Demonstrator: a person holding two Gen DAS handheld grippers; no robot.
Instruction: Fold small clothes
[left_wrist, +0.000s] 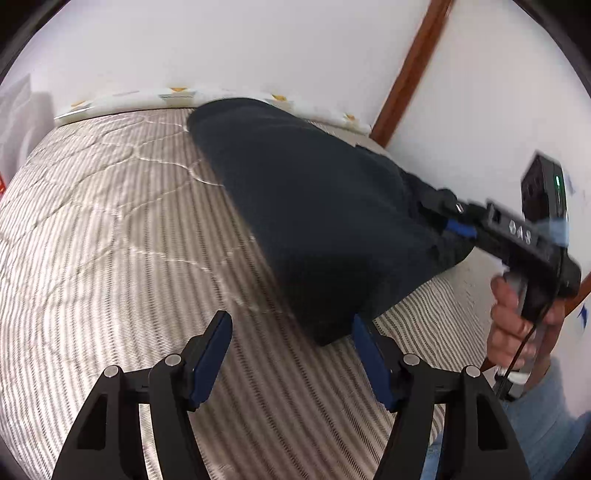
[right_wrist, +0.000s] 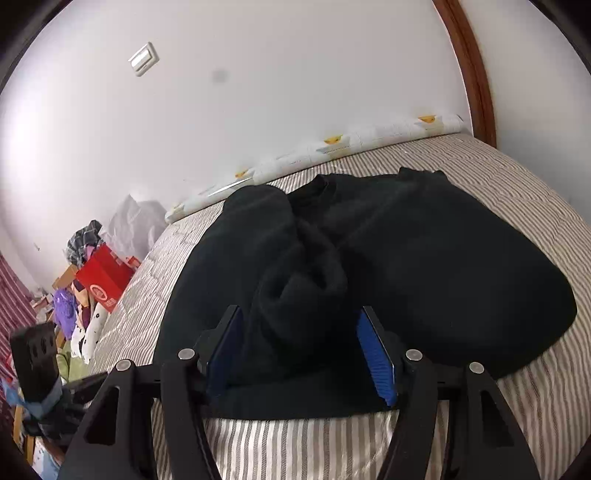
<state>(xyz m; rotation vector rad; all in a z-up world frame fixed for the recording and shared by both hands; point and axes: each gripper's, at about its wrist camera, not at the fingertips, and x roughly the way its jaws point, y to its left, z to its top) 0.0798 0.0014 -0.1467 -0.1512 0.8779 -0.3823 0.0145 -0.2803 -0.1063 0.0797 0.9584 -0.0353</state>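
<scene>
Black top (right_wrist: 406, 258) spread on bed (left_wrist: 110, 221). Both hand-held grippers, left (left_wrist: 291, 354) and right (right_wrist: 301, 350), open, gripping nothing. Best to pinch bunched sleeve low, then fold flat across top.

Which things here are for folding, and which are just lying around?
For the job: black top, bed, left gripper, right gripper.

Just lying about: red box, clothes pile, light switch, purple thing.
</scene>
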